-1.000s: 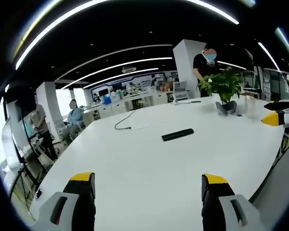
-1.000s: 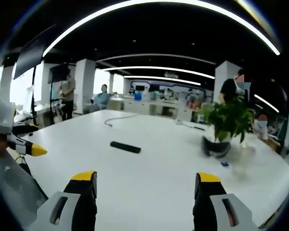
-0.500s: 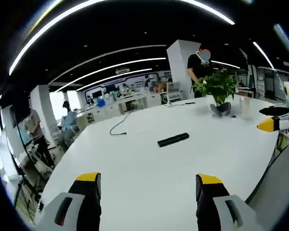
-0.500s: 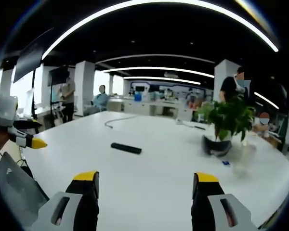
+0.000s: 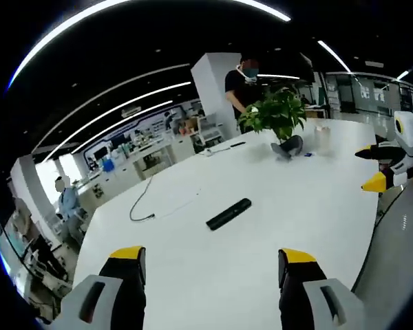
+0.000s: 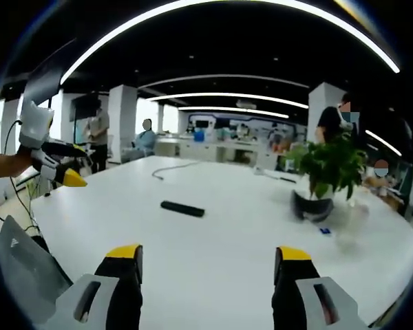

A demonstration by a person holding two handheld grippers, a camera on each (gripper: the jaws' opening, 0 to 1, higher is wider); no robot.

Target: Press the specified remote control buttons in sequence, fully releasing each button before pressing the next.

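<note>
Well out on the white table lies the black remote control, flat, a slim dark bar with bare tabletop on all sides of it; in the right gripper view the remote control sits near the table's middle. Neither gripper touches it. The left gripper is held short of the remote with its yellow-tipped jaws spread wide and nothing between them. The right gripper is likewise wide apart and empty, also well back from the remote. Beyond the remote, a dark cable curls on the table. Farther past the remote stands a potted green plant, with a person in a dark shirt behind it. Seated and standing people are far off past the table's edge.
</note>
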